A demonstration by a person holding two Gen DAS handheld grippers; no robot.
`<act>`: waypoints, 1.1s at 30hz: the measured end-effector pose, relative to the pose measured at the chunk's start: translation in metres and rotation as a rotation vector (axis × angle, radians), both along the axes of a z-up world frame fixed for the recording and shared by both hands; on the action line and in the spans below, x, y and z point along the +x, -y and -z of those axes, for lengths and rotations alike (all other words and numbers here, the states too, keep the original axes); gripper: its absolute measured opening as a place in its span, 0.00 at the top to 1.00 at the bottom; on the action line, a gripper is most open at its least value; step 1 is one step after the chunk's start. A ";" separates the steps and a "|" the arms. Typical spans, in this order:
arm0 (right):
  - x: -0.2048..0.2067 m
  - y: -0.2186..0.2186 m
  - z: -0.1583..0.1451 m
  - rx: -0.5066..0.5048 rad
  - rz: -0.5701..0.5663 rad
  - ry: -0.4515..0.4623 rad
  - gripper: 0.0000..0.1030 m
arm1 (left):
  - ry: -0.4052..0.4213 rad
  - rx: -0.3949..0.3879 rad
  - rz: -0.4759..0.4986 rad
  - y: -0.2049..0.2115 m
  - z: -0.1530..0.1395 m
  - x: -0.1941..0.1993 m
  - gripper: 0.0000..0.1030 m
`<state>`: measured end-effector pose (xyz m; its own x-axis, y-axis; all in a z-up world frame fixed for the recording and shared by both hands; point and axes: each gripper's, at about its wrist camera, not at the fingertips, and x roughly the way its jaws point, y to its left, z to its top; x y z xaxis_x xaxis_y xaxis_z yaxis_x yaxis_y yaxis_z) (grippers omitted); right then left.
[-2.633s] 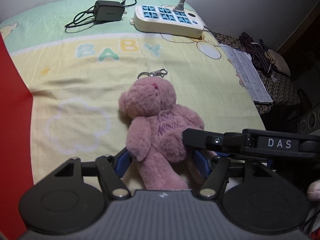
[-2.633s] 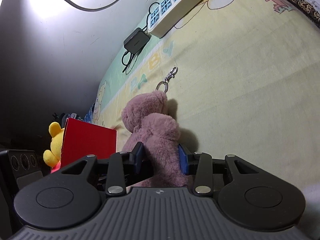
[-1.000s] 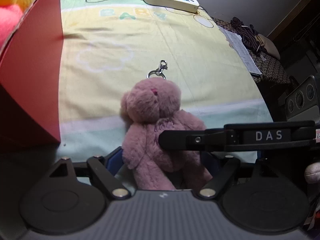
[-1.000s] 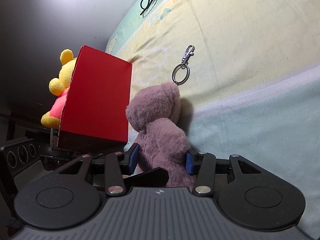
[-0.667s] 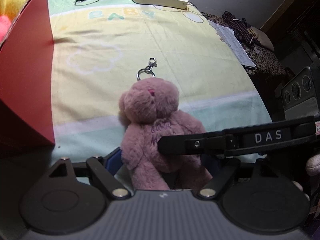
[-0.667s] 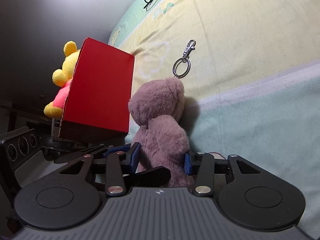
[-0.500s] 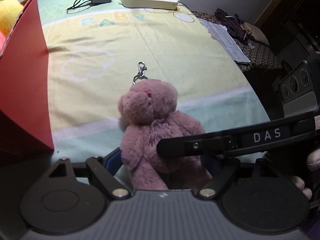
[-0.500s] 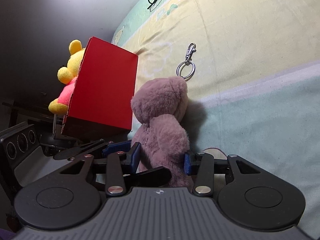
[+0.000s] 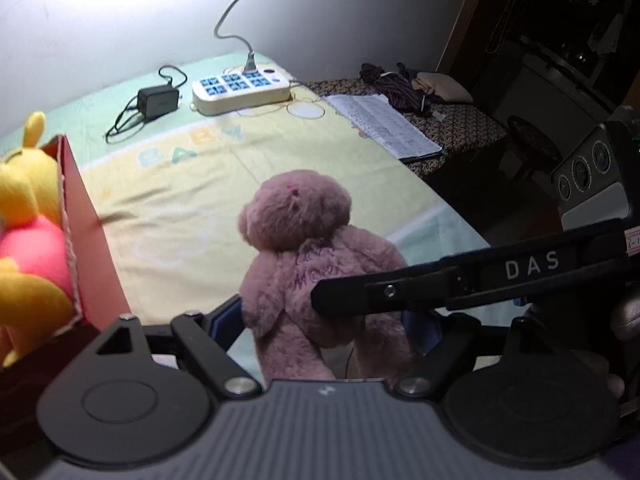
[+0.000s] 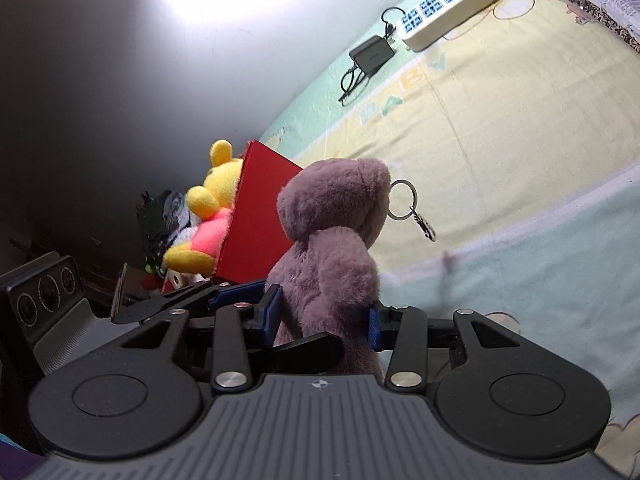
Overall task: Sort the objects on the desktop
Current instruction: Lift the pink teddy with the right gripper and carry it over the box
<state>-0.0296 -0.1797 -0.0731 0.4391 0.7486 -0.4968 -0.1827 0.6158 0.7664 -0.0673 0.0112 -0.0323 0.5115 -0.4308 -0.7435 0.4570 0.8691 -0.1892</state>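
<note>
right gripper (image 10: 325,316) clamped on fuzzy mauve plush bear (image 10: 332,248), lifted, frame centre | left gripper (image 9: 326,320) straddles its legs, grip unclear | risk: dangling metal keyring (image 10: 402,200) snags red cardboard box (image 10: 260,216) rim, already holding yellow plush (image 10: 208,216), centre-left

Glare on wall (image 9: 120,20) (fisheye-bent), dim, blurred edges.
</note>
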 end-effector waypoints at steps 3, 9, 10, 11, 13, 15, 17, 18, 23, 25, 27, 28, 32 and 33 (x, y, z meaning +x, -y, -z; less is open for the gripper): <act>-0.013 -0.016 -0.017 0.017 0.039 0.054 0.58 | 0.061 -0.019 0.029 -0.018 -0.018 -0.010 0.17; -0.031 -0.051 -0.047 0.023 0.109 0.189 0.58 | 0.173 -0.054 0.061 -0.056 -0.048 -0.022 0.17; -0.033 -0.057 -0.052 0.019 0.116 0.215 0.58 | 0.190 -0.059 0.064 -0.062 -0.053 -0.023 0.17; -0.034 -0.064 -0.057 0.018 0.122 0.240 0.58 | 0.210 -0.066 0.066 -0.070 -0.058 -0.024 0.17; -0.037 -0.075 -0.065 0.032 0.130 0.286 0.59 | 0.245 -0.080 0.064 -0.086 -0.068 -0.025 0.16; -0.037 -0.089 -0.074 0.047 0.133 0.324 0.59 | 0.279 -0.089 0.055 -0.102 -0.077 -0.024 0.15; -0.035 -0.107 -0.083 0.050 0.127 0.365 0.60 | 0.312 -0.097 0.045 -0.119 -0.085 -0.023 0.14; -0.034 -0.115 -0.088 0.052 0.125 0.378 0.60 | 0.327 -0.101 0.038 -0.126 -0.089 -0.022 0.13; -0.017 -0.154 -0.109 0.070 0.098 0.439 0.60 | 0.400 -0.128 -0.010 -0.170 -0.107 -0.013 0.13; -0.008 -0.170 -0.115 0.076 0.086 0.453 0.60 | 0.415 -0.131 -0.028 -0.185 -0.111 -0.008 0.12; 0.002 -0.182 -0.117 0.090 0.075 0.459 0.60 | 0.427 -0.128 -0.051 -0.201 -0.117 -0.003 0.12; 0.006 -0.191 -0.118 0.103 0.069 0.456 0.60 | 0.433 -0.124 -0.064 -0.208 -0.118 0.000 0.12; 0.021 -0.216 -0.113 0.133 0.046 0.443 0.60 | 0.430 -0.118 -0.117 -0.231 -0.115 0.009 0.12; 0.026 -0.221 -0.110 0.132 0.042 0.428 0.61 | 0.417 -0.120 -0.127 -0.235 -0.112 0.012 0.12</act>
